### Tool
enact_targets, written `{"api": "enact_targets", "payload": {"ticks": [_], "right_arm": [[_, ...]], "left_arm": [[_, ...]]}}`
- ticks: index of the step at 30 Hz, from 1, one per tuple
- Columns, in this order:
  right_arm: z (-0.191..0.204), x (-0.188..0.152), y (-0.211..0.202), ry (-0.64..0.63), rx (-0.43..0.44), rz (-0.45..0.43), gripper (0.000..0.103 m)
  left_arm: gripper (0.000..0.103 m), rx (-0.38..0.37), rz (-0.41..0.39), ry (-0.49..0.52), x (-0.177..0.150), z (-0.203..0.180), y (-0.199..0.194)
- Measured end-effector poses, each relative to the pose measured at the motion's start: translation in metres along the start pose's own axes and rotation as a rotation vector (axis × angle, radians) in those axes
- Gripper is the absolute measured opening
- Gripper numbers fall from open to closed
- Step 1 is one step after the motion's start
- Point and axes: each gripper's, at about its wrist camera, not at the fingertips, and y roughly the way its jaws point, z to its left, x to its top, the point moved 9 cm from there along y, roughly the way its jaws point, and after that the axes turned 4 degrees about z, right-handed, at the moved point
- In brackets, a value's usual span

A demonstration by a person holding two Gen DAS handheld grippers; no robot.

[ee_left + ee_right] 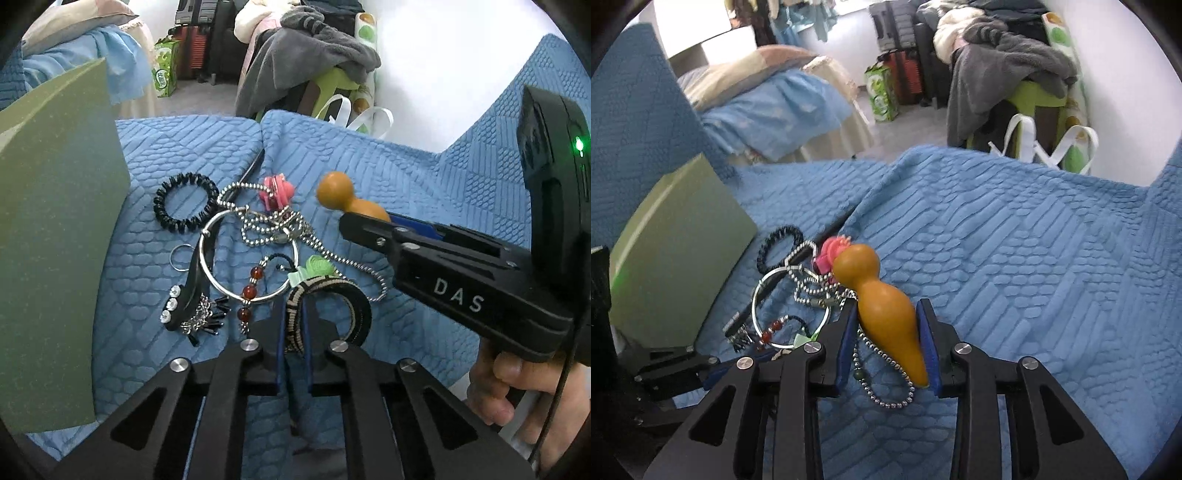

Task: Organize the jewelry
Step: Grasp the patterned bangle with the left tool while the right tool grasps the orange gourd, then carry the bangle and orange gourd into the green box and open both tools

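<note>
A pile of jewelry lies on the blue quilted cover (369,173): a black coil hair tie (184,203), a silver ring bangle (247,254), a ball chain (266,225), red beads (251,290), a pink flower (277,192) and a black clip with stones (184,295). My left gripper (293,314) is shut on a woven black-and-beige bracelet (332,295). My right gripper (888,332) is shut on an orange gourd pendant (882,302), held above the cover; the pendant (347,199) also shows in the left wrist view.
A green box lid (55,240) stands upright at the left of the pile, also in the right wrist view (676,251). Beyond the cover's edge are a bed, suitcases and a chair heaped with grey clothes (306,55).
</note>
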Motion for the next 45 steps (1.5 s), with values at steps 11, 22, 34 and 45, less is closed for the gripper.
{"api": "enact_targets", "payload": {"ticks": [11,22,34,45], "right_arm": [[-0.016,-0.021,-0.030,0.142,-0.154,-0.001,0.030],[0.003,-0.047,-0.052,0.203,-0.195,-0.002,0.029],[0.025,-0.053,-0.098,0.226,-0.283,-0.051,0.029],[0.071,-0.002,-0.163,0.206,-0.281,-0.187,0.030]], "left_arm": [[0.007,-0.031,-0.010,0.001,0.005,-0.002,-0.023],[0.007,-0.029,-0.029,-0.036,0.002,0.017,-0.053],[0.007,-0.049,-0.022,-0.006,0.013,0.022,-0.109],[0.007,-0.002,-0.117,0.066,0.052,0.028,-0.189]]}}
